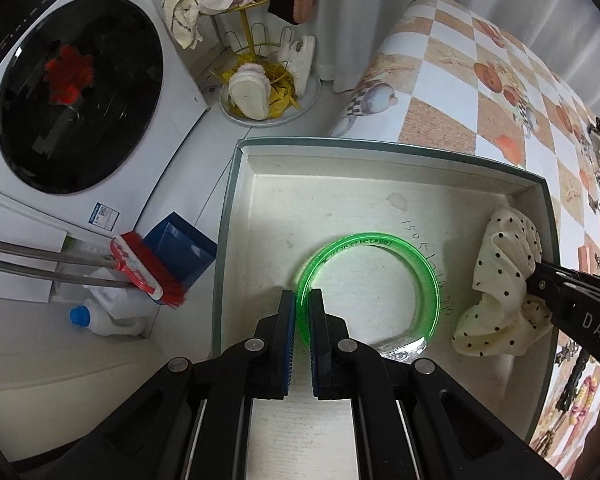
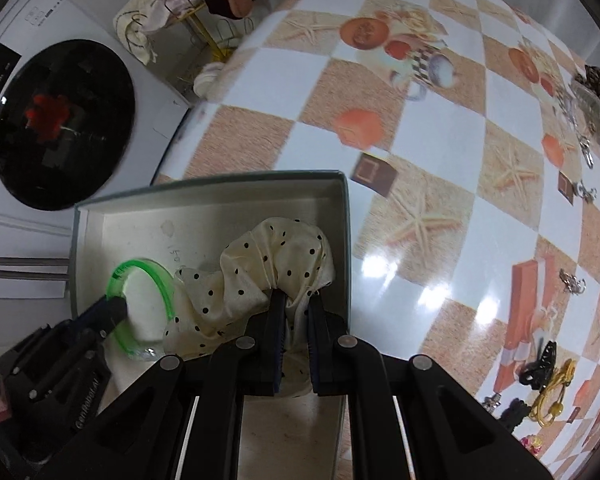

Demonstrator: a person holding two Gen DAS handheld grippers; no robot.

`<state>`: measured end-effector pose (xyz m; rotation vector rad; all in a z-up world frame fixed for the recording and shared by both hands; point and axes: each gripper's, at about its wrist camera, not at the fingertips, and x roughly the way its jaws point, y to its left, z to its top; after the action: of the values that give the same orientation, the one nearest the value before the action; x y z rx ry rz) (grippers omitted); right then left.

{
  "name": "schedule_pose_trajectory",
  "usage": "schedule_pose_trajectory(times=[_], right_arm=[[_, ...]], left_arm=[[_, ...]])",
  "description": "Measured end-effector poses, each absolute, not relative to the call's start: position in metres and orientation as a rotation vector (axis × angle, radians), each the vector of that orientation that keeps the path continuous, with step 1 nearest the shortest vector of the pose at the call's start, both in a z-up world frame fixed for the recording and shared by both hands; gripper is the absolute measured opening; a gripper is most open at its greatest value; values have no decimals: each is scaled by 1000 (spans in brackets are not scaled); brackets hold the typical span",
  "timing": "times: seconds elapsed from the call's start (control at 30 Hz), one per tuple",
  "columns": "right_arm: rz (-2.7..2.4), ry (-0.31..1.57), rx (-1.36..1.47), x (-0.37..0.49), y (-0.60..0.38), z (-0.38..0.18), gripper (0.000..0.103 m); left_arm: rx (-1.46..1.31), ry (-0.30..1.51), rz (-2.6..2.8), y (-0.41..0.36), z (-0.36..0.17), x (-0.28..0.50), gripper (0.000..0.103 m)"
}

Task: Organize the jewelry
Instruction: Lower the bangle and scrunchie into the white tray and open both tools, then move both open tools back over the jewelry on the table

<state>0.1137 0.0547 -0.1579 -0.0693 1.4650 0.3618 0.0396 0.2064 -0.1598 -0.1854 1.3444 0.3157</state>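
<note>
1. Gripping with our left tool (image 1: 300,300), we have the translucent green plastic bangle (image 1: 380,280) pinched by its rim between the nearly closed blue-padded fingers (image 1: 286,320).
2. We see the bangle lying inside the shallow grey-green cardboard box (image 1: 236,208), its loop extending forward and to the right of the left tool.
3. Our right tool (image 2: 296,304) is closed on the cream polka-dot fabric scrunchie (image 2: 276,264), which bunches ahead of and around its tips.
4. We see the scrunchie sitting against the box's right wall, just beside the bangle.
5. We see the box resting on the checkered starfish-print worktop (image 2: 440,140), where small loose jewelry pieces (image 2: 552,392) lie well apart.
</note>
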Motion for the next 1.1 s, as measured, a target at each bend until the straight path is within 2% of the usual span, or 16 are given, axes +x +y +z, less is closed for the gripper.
schedule_pose_trajectory(times=[0.17, 0.33, 0.43, 0.5, 0.57, 1.1], right_arm=[[354, 1474, -72, 113, 55, -160, 12], [374, 1476, -53, 112, 57, -157, 22], [392, 1460, -34, 109, 56, -149, 33], [401, 1444, -26, 108, 57, -143, 51], [397, 1420, -23, 108, 57, -134, 59], [325, 1370, 89, 96, 6, -90, 64]], left_arm=[[-134, 1357, 323, 201, -160, 44, 12], [-128, 1370, 321, 199, -158, 44, 12], [-118, 1373, 317, 198, -156, 43, 12], [-113, 1373, 310, 195, -154, 42, 12], [-105, 1371, 309, 193, -152, 41, 12], [-88, 1346, 279, 184, -127, 42, 12]])
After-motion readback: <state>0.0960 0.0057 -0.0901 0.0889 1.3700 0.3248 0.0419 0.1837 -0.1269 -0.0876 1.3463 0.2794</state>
